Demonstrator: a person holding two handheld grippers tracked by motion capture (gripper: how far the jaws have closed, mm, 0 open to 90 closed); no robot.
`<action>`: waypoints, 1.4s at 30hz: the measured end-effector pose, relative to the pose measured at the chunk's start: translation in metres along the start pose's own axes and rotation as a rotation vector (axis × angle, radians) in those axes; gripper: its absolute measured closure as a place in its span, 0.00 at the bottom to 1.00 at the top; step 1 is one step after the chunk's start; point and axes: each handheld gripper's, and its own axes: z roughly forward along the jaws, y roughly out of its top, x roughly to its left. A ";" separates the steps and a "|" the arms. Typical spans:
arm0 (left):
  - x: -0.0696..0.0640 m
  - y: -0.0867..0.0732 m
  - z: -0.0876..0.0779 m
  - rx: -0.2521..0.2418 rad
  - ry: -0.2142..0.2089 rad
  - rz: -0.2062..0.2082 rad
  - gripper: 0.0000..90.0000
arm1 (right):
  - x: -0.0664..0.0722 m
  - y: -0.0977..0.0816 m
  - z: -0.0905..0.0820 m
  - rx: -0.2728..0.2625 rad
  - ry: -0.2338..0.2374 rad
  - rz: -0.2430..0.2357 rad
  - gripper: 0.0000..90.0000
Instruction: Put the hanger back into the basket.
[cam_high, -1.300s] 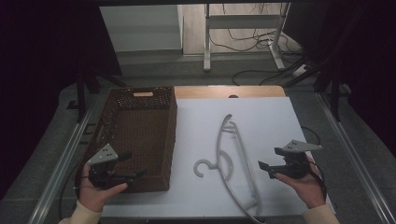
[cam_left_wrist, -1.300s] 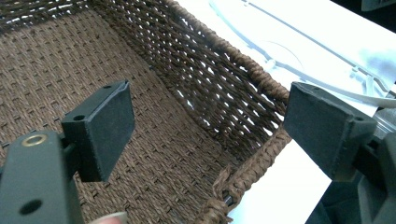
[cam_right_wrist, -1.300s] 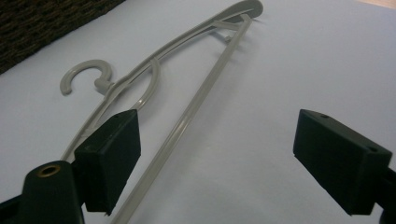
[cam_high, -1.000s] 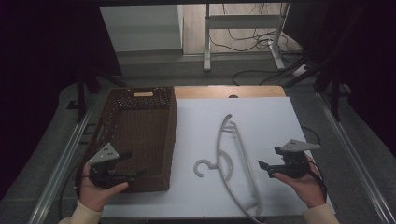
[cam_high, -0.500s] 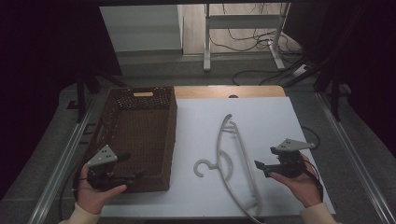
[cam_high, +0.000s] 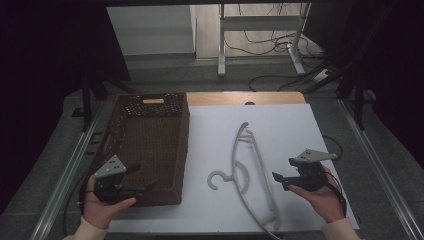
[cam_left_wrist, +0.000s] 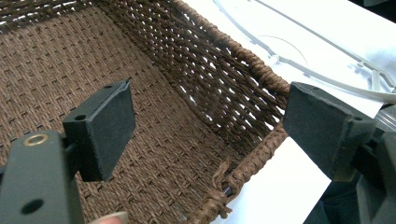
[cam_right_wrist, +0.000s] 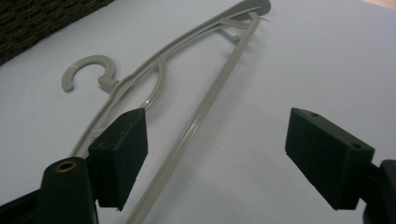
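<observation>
Hanger (cam_high: 250, 170): a grey plastic clothes hanger lying flat on the white table surface (cam_high: 300, 130), between the basket and the right gripper. Its hook (cam_high: 218, 179) curls toward the basket, and its long bar runs from the far end down to the near table edge. In the right gripper view the hanger (cam_right_wrist: 187, 88) lies ahead of the jaws, with the hook (cam_right_wrist: 86, 70) at upper left.

Basket (cam_high: 150, 145): a dark brown woven container, rectangular, placed on the left part of the table with its long side running away from the person. A handle slot (cam_high: 152, 101) is cut in the far wall. The interior shows only its woven floor (no contents visible in the high view or the left gripper view). In the left gripper view the basket (cam_left_wrist: 154, 102) near corner sits between the two jaws, with a knotted strand at the rim.

Left gripper (cam_high: 142, 188): held in the left hand (cam_high: 102, 205) at the near end of the basket. Jaws are spread wide and grip nothing; one jaw hangs over the basket interior, the other outside the wall.

Right gripper (cam_high: 278, 179): held in the right hand (cam_high: 322, 200) just beside the hanger, pointing toward it. Jaws are spread wide and hold nothing; in the right gripper view one jaw overlaps the hanger's arm, but contact cannot be confirmed.
</observation>
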 end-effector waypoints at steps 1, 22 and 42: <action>0.000 0.000 0.000 0.000 -0.001 0.000 0.19 | 0.000 0.000 0.000 0.000 0.001 0.002 0.24; -0.002 0.001 -0.001 -0.001 0.002 0.006 0.19 | 0.007 0.008 0.005 0.026 0.002 0.009 0.26; -0.004 0.002 0.000 0.005 -0.002 0.012 0.20 | 0.018 0.017 0.017 0.056 0.023 0.005 0.27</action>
